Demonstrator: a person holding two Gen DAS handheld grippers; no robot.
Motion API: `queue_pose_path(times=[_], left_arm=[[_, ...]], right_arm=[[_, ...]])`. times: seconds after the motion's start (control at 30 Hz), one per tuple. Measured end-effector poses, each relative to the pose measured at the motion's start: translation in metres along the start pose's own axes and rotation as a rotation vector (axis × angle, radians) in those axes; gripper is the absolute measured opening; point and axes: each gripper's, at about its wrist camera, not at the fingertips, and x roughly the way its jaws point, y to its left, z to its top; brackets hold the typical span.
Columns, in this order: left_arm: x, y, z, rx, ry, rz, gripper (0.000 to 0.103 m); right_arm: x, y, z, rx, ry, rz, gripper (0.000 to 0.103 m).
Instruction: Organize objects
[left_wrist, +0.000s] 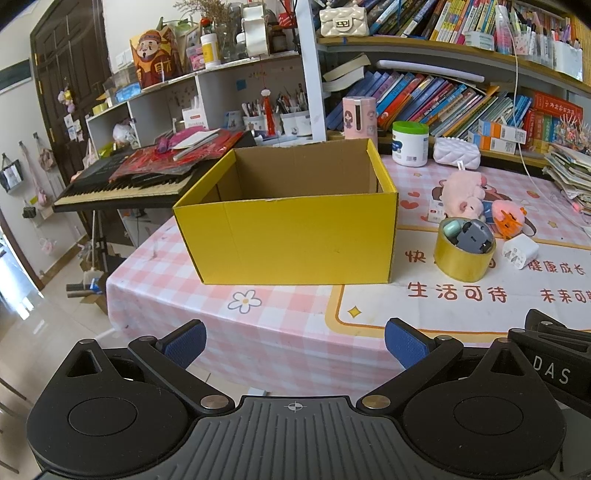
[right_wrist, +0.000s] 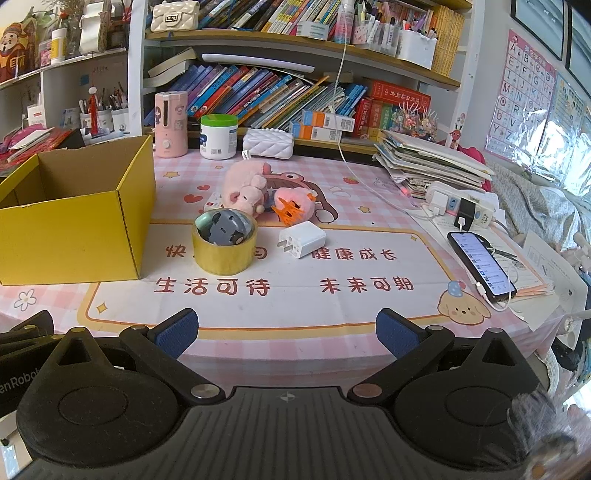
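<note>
An open, empty yellow cardboard box (left_wrist: 288, 236) stands on the pink checked tablecloth; it also shows at the left of the right wrist view (right_wrist: 74, 229). To its right are a roll of yellow tape (right_wrist: 224, 251) with a small grey toy inside it, a white charger plug (right_wrist: 302, 239), a pink plush pig (right_wrist: 245, 190), and an orange hair clip (right_wrist: 290, 210). The tape roll (left_wrist: 463, 254) and plug (left_wrist: 520, 251) also show in the left wrist view. My left gripper (left_wrist: 295, 341) and right gripper (right_wrist: 288, 332) are both open and empty, near the table's front edge.
A phone (right_wrist: 480, 264) on a cable lies at the right by a power strip (right_wrist: 461, 206) and a paper stack (right_wrist: 432, 158). A white jar (right_wrist: 218, 136), pink bottle (right_wrist: 170, 123) and white pouch (right_wrist: 267, 144) stand before the bookshelves. A keyboard (left_wrist: 122, 184) sits left of the table.
</note>
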Motion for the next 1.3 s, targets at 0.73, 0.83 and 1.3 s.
queue_pose_path(times=[0.73, 0.83, 1.3], left_arm=[[0.014, 0.0, -0.006, 0.019, 0.042, 0.007, 0.103], [0.013, -0.001, -0.006, 0.019, 0.039, 0.008, 0.103], [0.014, -0.002, -0.004, 0.019, 0.041, 0.01, 0.103]], right_arm=[[0.016, 0.012, -0.009, -0.006, 0.054, 0.009, 0.103], [0.016, 0.012, -0.009, -0.006, 0.052, 0.009, 0.103], [0.018, 0.011, -0.007, -0.007, 0.053, 0.01, 0.103]])
